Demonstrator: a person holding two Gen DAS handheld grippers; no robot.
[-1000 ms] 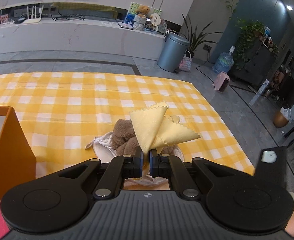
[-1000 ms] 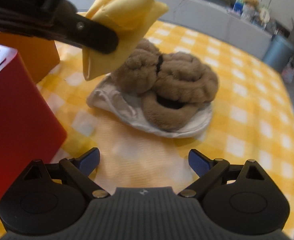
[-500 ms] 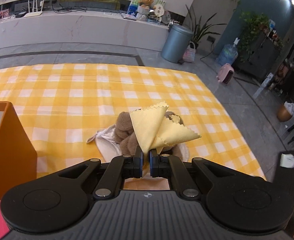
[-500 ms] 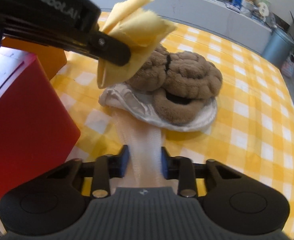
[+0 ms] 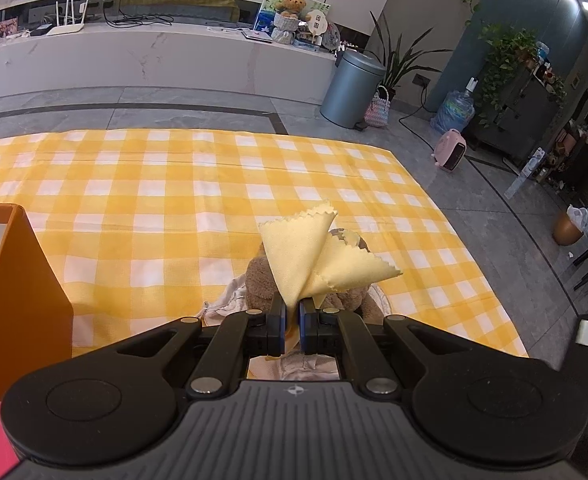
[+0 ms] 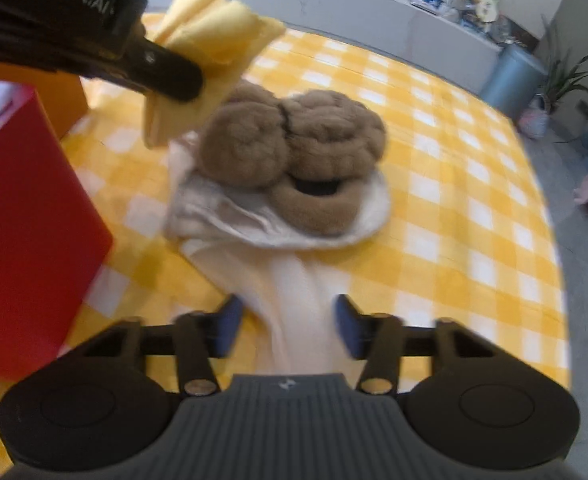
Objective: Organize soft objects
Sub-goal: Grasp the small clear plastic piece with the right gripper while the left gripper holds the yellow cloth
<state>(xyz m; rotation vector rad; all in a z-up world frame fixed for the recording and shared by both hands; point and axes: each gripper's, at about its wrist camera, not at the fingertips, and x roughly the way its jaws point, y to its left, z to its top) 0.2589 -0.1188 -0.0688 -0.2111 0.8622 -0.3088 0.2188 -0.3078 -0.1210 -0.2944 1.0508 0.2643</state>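
left wrist view:
my left gripper [image 5: 291, 314]: clamped tight on the yellow cloth [image 5: 314, 258], which stands up from the pads in two folded flaps with zigzag edges.
brown plush [image 5: 259, 284]: on the checked tablecloth [image 5: 153, 208] just past my fingertips, mostly hidden behind the cloth i hold.
white fabric [image 5: 225, 304]: under the plush, its edge peeking out to the left; more of it shows through the gap below my pads.
orange box [image 5: 21, 300]: upright at the left edge, well apart from the plush.

right wrist view:
my right gripper [image 6: 285, 326]: jaws have just been opening after a squeeze; they now stand apart, with a pale strip of the white fabric [image 6: 294, 304] running between them; the frame is blurred, but the blue pads [image 6: 229, 326] seem clear of it on both sides.
brown plush [image 6: 289, 152]: a lumpy coiled heap sitting on the white fabric in the middle of the checked tablecloth [image 6: 454, 184].
my left gripper [image 6: 161, 76]: reaching in from the upper left, above and to the left of the plush, the yellow cloth [image 6: 213, 48] pinched in its tip.
red box [image 6: 25, 232]: at the left, close beside the fabric's edge, with the orange box [image 6: 69, 92] behind it.
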